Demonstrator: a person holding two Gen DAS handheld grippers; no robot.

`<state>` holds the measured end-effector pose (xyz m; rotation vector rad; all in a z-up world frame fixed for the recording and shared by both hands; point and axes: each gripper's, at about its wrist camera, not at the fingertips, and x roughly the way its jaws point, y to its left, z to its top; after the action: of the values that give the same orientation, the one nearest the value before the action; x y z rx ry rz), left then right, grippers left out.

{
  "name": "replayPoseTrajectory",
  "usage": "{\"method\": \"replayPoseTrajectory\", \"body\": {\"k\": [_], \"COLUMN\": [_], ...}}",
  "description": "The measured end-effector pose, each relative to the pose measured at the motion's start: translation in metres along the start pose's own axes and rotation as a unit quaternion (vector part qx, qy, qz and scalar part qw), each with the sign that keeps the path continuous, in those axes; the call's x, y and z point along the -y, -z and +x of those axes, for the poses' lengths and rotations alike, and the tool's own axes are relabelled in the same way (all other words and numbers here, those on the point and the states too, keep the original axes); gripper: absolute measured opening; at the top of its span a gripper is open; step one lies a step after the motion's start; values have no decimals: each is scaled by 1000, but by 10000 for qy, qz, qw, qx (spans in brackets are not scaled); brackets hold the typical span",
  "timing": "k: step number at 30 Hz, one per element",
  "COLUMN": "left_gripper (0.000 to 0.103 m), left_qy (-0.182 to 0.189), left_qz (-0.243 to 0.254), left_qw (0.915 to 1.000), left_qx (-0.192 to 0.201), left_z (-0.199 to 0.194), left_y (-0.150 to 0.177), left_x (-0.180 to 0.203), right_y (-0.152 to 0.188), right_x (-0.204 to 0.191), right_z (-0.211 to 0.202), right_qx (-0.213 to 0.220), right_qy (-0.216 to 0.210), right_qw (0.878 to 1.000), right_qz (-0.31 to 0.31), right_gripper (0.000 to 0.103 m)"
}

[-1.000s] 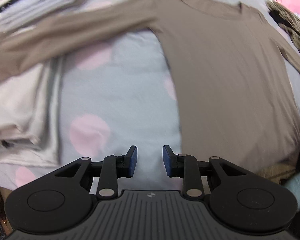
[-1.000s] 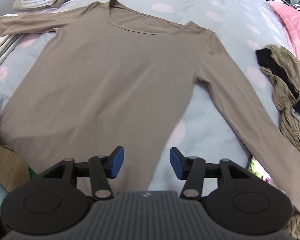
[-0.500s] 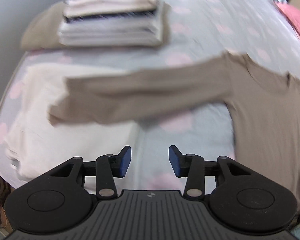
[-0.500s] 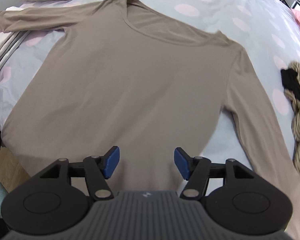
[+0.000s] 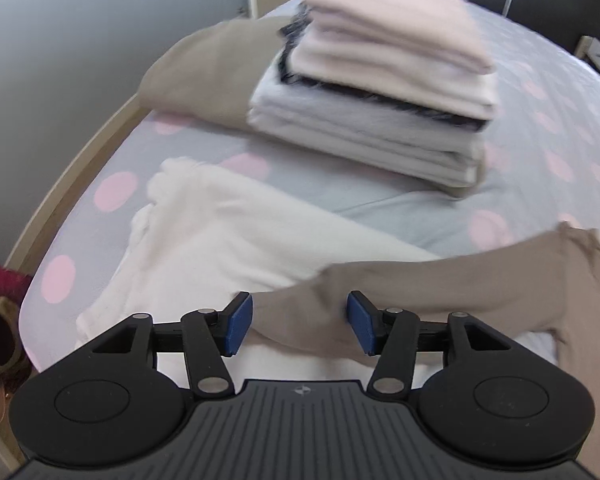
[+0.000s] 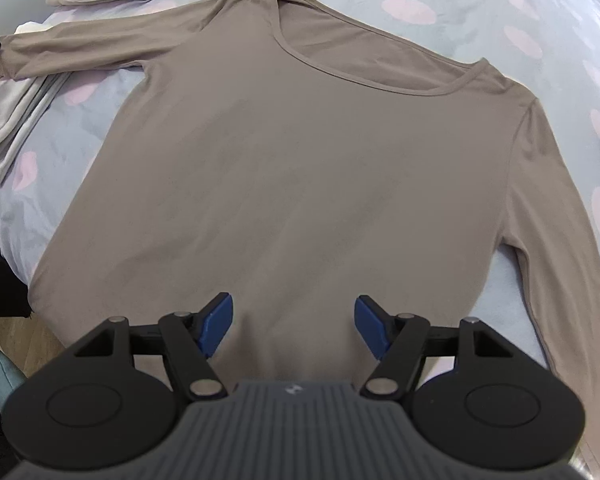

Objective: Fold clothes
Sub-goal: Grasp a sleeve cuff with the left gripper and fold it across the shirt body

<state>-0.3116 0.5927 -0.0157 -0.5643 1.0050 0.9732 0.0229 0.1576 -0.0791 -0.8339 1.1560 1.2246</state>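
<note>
1. Two grippers in view, both w/ jaws spread wide and holding nothing: your left gripper (image 5: 299, 328) and your right gripper (image 6: 293, 328).
2. Taupe long-sleeved knit top (image 6: 292, 168) lies flat, face up, spread on the grey bed sheet w/ pink dots (image 6: 480, 12). Neckline is at the far end, hem at the near end by your right gripper, so the body's long axis runs straight away from you.
3. Key relation: the top's left sleeve (image 5: 440, 284) runs crosswise, its cuff end lying right between your left jaws. Sleeve axis goes from the cuff out to the right toward the shoulder. Left gripper is the nearer one by far; the right hovers over the hem, mid-body.
4. That cuff rests on top of a cream folded garment (image 5: 228, 232), not on the sheet. Judgement: closing on the cuff risks pinching the cream layer under it too, so stay shallow.
5. Right sleeve (image 6: 556, 216) lies down the right side, angled toward you, near your right gripper but outside its jaws.
6. No containers here. Nearest thing to one: a stack of folded clothes in pink, grey and black (image 5: 384, 80) sits farther up the bed, well apart from the cuff.
7. Left view is motion-blurred, so I can't tell whether a pad touches cloth.
</note>
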Motion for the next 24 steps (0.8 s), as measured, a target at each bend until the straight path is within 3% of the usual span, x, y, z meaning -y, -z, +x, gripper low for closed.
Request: {"method": "replayPoseTrajectory", "body": {"k": [5,7,11,19,24], "left_gripper": [51,39,8,5,5], "left_qy": [-1,36,46,831,1649], "left_qz": [-339,-429,-335,-253,47], "left_qw": [9989,9982,9991,9959,9842], "left_qx": [-324,-428,-256,260,639], "left_z": [29,37,20,-46,-80], "left_y": [1,3,3,0,-1], "left_x": [-12,-13,-4,41,102], "right_y": [-12,-13,-14,-17,-17], "right_x": [-1,-2,-4,-7,-4], "right_z": [4,1,-3,-13,-22], "right_qx": [-44,-3,77,239,366], "right_qy": [-64,-79,-109,-170,-40], "right_qw": [10000,10000,9999,9995,9991], "right_qz": [51,60,78,116,206], "right_gripper": [70,71,71,71,71]}}
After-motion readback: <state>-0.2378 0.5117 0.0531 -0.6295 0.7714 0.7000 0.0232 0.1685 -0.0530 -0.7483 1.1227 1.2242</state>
